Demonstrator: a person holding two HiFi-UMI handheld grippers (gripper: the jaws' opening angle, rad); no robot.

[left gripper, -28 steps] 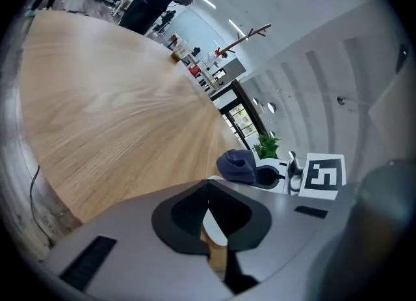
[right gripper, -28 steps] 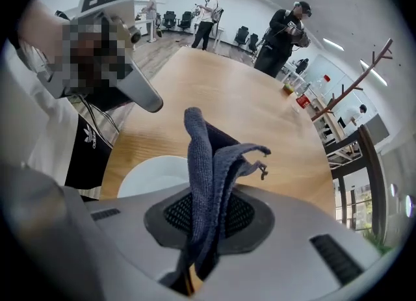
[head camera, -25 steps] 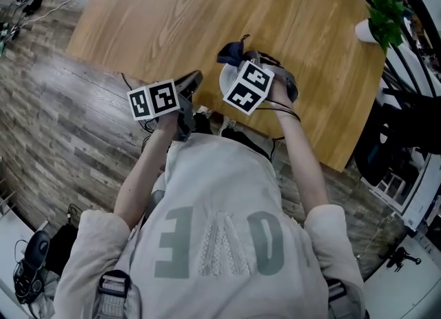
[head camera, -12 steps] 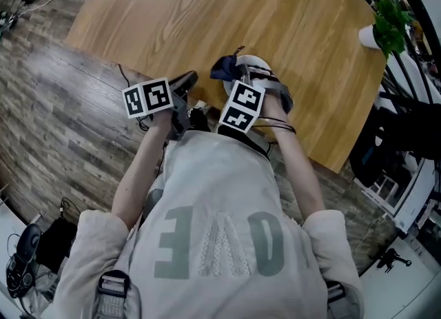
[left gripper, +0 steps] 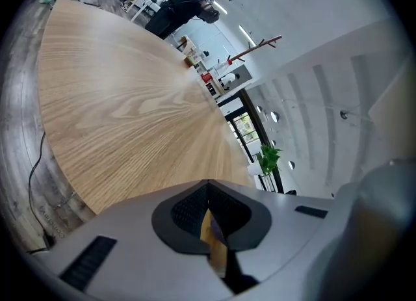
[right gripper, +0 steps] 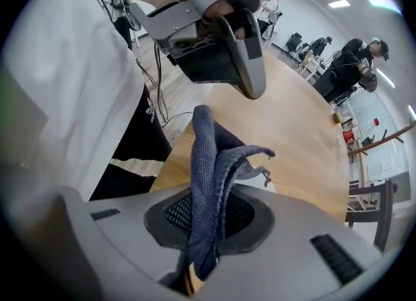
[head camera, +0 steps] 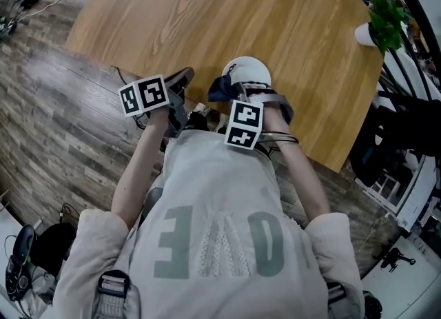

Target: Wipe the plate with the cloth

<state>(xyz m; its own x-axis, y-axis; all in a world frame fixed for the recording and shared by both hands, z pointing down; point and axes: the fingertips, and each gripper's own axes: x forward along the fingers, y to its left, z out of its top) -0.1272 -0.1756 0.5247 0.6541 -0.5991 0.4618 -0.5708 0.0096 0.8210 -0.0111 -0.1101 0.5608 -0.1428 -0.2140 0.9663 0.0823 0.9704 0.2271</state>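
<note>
A small white plate [head camera: 249, 69] lies on the wooden table [head camera: 207, 14] close to its near edge. My right gripper [head camera: 234, 92] points steeply down at the plate's near-left rim, shut on a dark blue cloth [head camera: 220, 89]. In the right gripper view the cloth [right gripper: 211, 176] stands up out of the jaws, with a sliver of the plate [right gripper: 268, 186] behind it. My left gripper [head camera: 182, 78] hovers left of the plate by the table edge, shut and empty; in its own view the left gripper [left gripper: 209, 212] faces across the bare table [left gripper: 130, 111].
A potted plant [head camera: 377, 21] in a white pot stands at the table's far right corner. Cables [head camera: 131, 80] run over the wood-pattern floor below the near edge. Dark chairs and racks [head camera: 400, 138] crowd the right side. People [left gripper: 195, 0] stand beyond the table.
My right gripper has drawn back toward the near table edge and rolled, dragging the cloth off the plate's middle to its near-left rim. More of the plate shows. The left gripper has hardly moved.
</note>
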